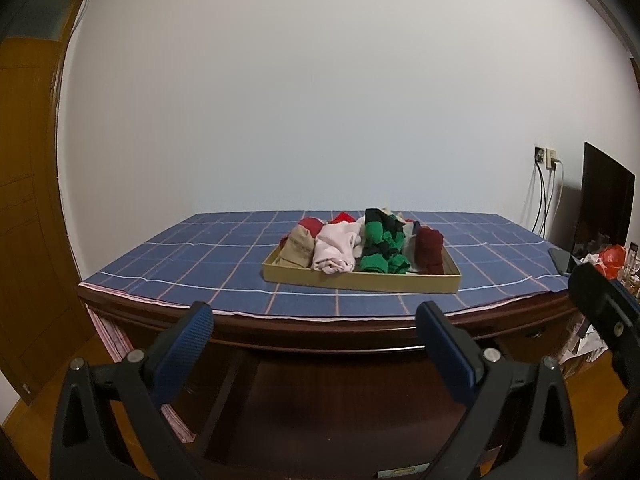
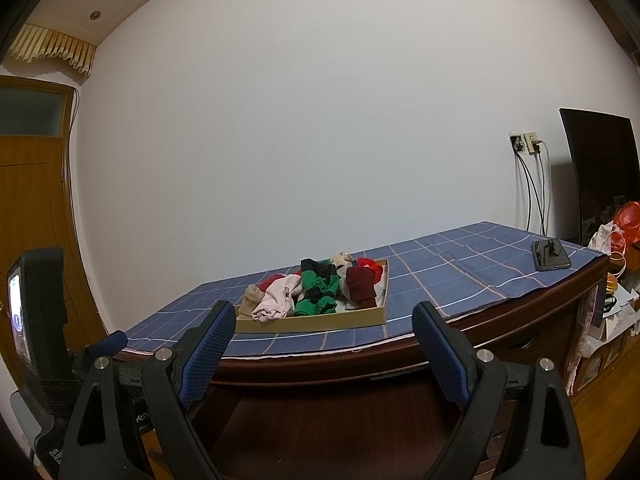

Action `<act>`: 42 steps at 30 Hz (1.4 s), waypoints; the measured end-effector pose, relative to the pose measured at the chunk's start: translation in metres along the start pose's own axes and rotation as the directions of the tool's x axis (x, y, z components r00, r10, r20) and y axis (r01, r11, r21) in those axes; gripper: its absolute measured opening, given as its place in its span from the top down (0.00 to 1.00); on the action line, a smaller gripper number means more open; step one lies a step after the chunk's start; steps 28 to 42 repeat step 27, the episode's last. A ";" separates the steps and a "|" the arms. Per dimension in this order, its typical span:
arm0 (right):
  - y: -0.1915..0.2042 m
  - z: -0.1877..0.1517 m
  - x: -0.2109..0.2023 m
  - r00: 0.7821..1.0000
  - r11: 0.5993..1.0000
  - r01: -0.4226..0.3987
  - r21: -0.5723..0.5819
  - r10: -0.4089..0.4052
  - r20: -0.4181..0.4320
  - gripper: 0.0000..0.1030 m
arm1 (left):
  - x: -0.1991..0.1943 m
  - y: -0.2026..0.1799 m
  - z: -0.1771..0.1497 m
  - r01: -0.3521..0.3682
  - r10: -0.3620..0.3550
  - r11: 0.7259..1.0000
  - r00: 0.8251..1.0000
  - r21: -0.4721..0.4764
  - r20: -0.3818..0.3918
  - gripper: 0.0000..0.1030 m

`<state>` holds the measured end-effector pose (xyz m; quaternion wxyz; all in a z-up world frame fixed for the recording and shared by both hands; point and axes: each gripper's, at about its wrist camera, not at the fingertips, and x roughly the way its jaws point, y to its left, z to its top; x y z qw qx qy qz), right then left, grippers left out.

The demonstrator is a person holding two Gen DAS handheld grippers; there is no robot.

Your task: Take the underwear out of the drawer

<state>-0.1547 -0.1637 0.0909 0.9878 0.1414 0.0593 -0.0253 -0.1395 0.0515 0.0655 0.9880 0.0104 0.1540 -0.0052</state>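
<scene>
- Left tongs [image 1: 314, 322] gape wide, gripping nothing, short of the bench's [image 1: 160, 256] near edge.
- Right tongs [image 2: 324, 322] likewise spread wide and bare.
- Drawer [image 1: 360, 280] sits mid-bench, nearer the front edge, heaped with underwear [image 1: 378, 246].
- Phone [image 2: 549, 255] lies near the bench's right edge, well apart from the drawer.

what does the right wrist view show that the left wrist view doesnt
Only the right wrist view shows the whole phone lying flat on the tablecloth and the fringed valance in full. Only the left wrist view shows the right gripper's finger from outside. Both share the open left gripper, the tray of folded underwear and the wall sockets.
</scene>
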 end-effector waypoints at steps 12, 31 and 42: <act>0.000 0.000 -0.001 1.000 1.000 0.003 0.005 -0.003 -0.001 0.11 | -0.004 -0.003 0.001 -0.017 0.017 1.000 1.000 0.013 0.019 0.00; -0.005 -0.002 0.010 0.998 0.999 0.026 0.025 -0.025 -0.050 0.11 | 0.004 -0.005 -0.001 0.004 -0.004 1.000 1.000 0.021 -0.013 0.00; -0.005 -0.002 0.010 0.998 0.999 0.026 0.025 -0.025 -0.050 0.11 | 0.004 -0.005 -0.001 0.004 -0.004 1.000 1.000 0.021 -0.013 0.00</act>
